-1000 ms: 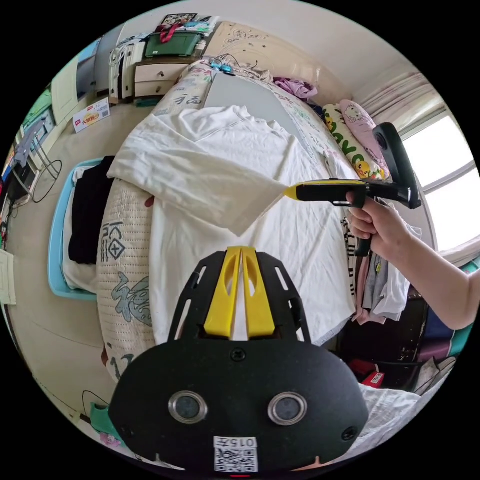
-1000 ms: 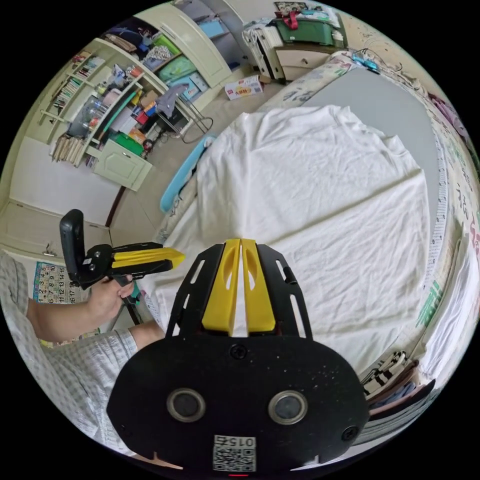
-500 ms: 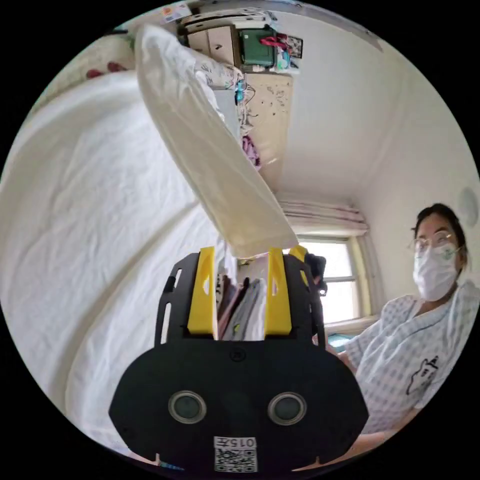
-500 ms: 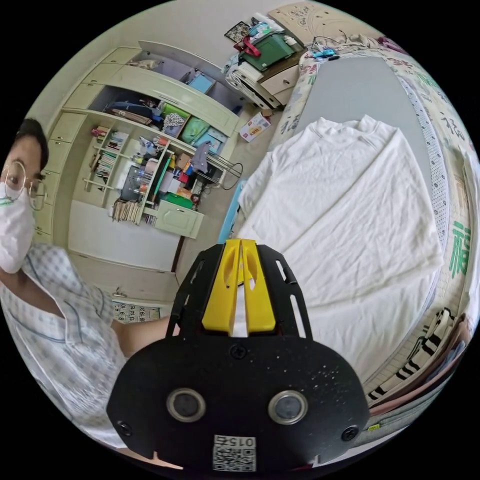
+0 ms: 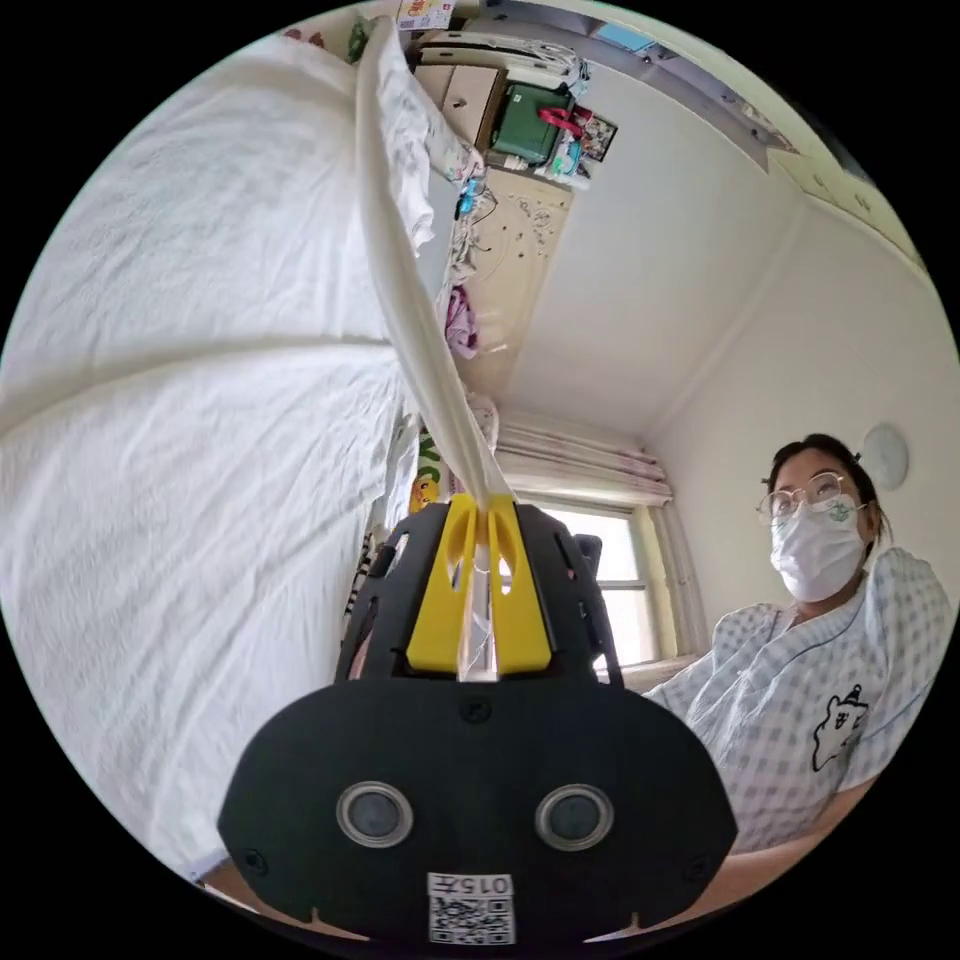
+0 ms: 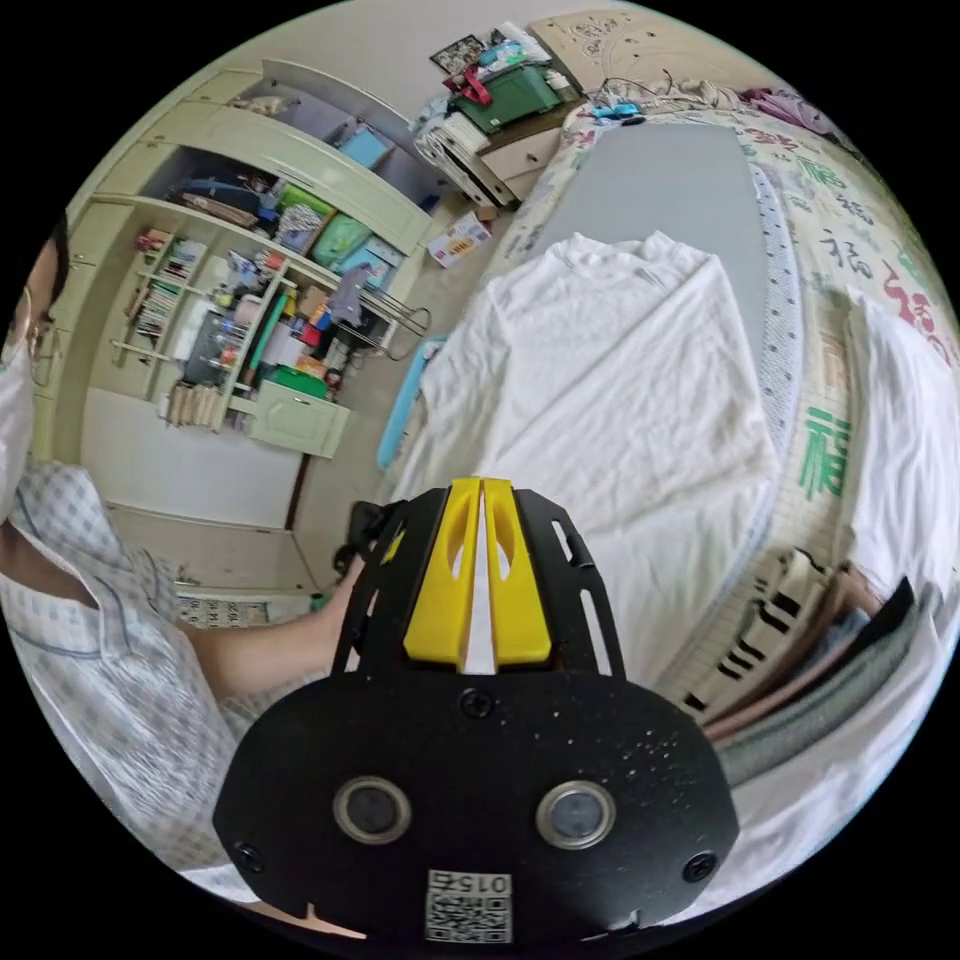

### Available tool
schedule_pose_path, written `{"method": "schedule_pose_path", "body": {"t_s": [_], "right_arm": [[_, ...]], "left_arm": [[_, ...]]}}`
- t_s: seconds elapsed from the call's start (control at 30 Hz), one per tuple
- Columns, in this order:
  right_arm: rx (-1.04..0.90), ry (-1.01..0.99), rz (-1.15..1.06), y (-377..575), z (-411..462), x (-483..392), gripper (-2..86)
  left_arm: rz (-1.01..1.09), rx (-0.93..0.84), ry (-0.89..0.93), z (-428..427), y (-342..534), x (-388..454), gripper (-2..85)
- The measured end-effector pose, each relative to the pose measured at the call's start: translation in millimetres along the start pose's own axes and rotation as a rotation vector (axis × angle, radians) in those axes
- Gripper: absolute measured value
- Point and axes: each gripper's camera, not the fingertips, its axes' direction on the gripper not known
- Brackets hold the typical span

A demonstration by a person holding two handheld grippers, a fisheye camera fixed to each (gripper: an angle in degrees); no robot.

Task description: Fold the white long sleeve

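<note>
The left gripper, whose jaws stood apart half a second ago, now clamps the sleeve end so it can be carried across the white long sleeve spread on the bed, while the right gripper jaws stay closed, apparently on white cloth.

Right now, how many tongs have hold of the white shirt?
2. The left tongs are shut on the sleeve, stretched up from the white shirt. The right tongs pinch white cloth between their jaws; which part is hidden.
</note>
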Motion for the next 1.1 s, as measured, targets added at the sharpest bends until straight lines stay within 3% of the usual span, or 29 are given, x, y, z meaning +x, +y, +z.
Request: {"method": "schedule_pose_path", "body": {"t_s": [0.23, 0.57, 0.97, 1.1], "right_arm": [[-0.092, 0.196, 0.188, 48.2, -10.2, 22.2, -0.3], [-0.077, 0.416, 0.255, 48.3, -22.0, 19.0, -0.4], [-0.134, 0.366, 0.409, 50.5, -9.7, 31.2, 2.4], [-0.102, 0.358, 0.389, 39.2, -23.4, 25.0, 3.3]], "left_arm": [[-0.07, -0.261, -0.201, 54.5, 24.6, -14.1, -0.4], [-0.005, -0.443, -0.296, 115.1, 23.2, -11.3, 0.3], [-0.011, -0.578, -0.431, 70.4, -2.7, 2.4, 5.7], [0.06, -0.514, -0.528, 37.7, -34.3, 29.5, 5.9]]}}
